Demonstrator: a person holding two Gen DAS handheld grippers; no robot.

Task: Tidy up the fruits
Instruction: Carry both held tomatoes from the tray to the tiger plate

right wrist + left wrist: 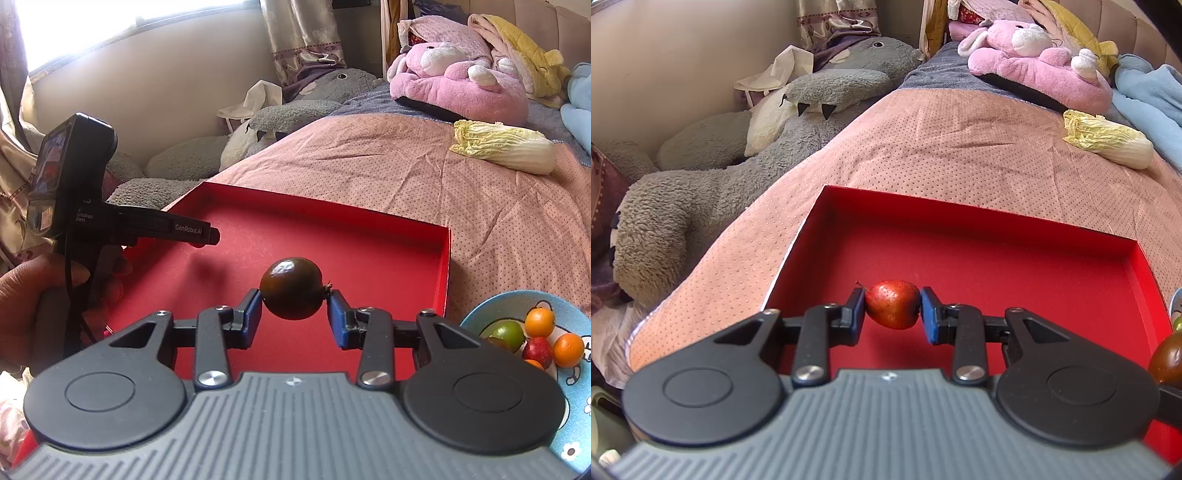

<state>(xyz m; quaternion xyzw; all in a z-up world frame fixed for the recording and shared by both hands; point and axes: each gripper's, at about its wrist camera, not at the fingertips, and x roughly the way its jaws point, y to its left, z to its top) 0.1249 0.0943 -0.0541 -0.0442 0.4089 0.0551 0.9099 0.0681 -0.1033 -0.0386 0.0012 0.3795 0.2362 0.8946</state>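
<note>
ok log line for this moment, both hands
left gripper: shut on small red fruit | right gripper: shut on dark round fruit | both above red tray | tray bare

Bowl cut by right edge

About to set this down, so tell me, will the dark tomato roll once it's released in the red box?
Probably: the dark tomato looks nearly round and glossy, and the red box floor is flat and smooth. Its walls should stop it. The right gripper pinches only its sides, so it may slip.
</note>
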